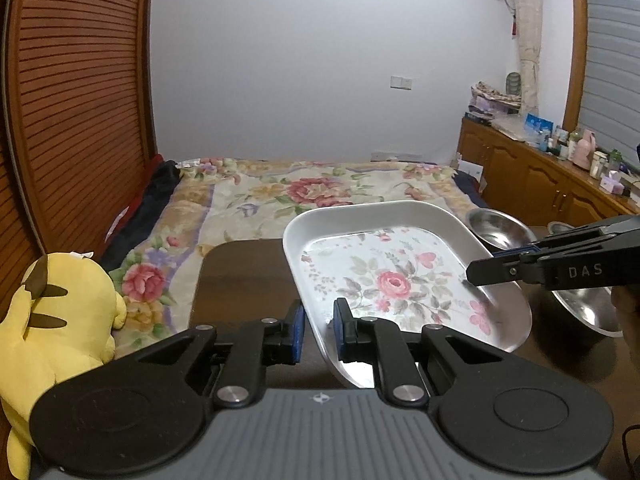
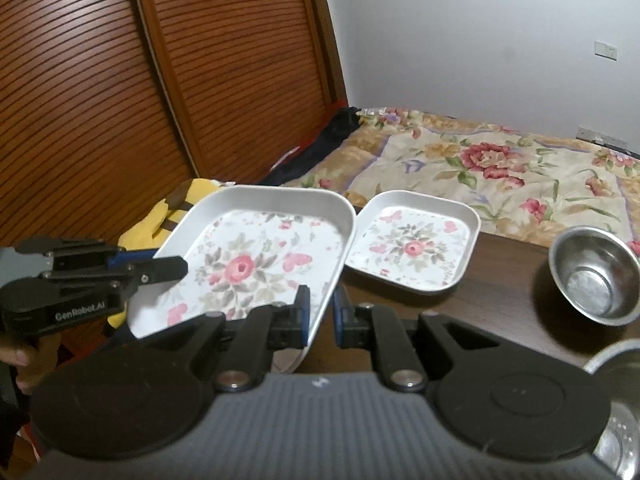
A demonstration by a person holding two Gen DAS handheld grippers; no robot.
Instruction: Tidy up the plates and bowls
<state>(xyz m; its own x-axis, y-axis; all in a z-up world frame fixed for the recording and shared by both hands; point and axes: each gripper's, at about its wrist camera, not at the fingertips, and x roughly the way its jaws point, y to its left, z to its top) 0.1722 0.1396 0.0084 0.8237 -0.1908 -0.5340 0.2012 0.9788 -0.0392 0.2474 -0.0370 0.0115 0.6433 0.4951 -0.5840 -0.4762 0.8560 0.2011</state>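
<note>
With both grippers clamped on opposite rims of the big tray (image 2: pixel 256 256), left gripper (image 1: pixel 319 330) and right gripper (image 2: pixel 320 316) should stay level together; it hangs mid-frame above the table (image 2: pixel 500 280), beside the small tray (image 2: pixel 416 244).

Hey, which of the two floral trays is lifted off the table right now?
The larger floral tray, gripped at opposite rims by the left claw and right claw. The smaller floral tray sits flat on the dark table, untouched.

Both wrist cameras look forward and downward, close over the large floral tray (image 1: pixel 400 276) they share.
</note>
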